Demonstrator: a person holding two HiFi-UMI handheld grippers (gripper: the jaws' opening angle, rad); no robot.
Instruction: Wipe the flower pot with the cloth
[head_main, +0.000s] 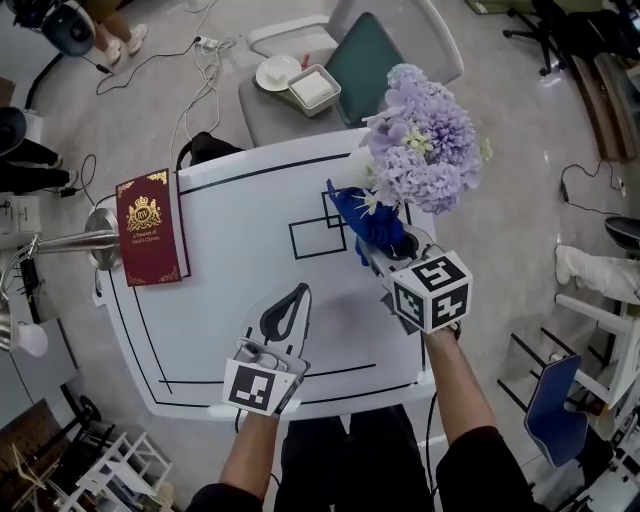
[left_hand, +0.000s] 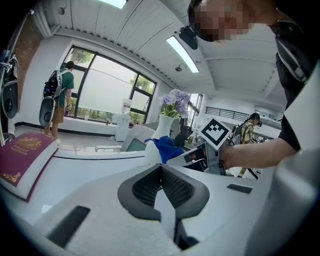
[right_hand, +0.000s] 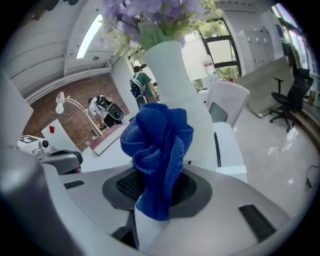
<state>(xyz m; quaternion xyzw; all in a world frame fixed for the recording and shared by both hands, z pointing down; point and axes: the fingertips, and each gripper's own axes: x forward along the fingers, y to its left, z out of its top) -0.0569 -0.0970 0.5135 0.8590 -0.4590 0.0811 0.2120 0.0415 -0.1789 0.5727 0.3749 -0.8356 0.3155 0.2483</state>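
A white flower pot (right_hand: 176, 90) with purple flowers (head_main: 420, 140) stands at the right side of the white table (head_main: 230, 300). My right gripper (head_main: 376, 246) is shut on a bunched blue cloth (right_hand: 157, 142), and the cloth (head_main: 364, 220) rests against the pot's side. Seen from above, the flowers hide most of the pot. In the left gripper view the pot (left_hand: 163, 128) and cloth (left_hand: 168, 147) show beyond the jaws. My left gripper (head_main: 292, 300) lies low on the table's front part, left of the pot, its jaws shut (left_hand: 161, 171) with nothing between them.
A dark red booklet (head_main: 148, 228) lies at the table's left edge beside a silver lamp head (head_main: 98, 238). Behind the table stands a chair (head_main: 365, 55) and a seat carrying a plate and tray (head_main: 312, 88). Cables run over the floor. People stand in the background.
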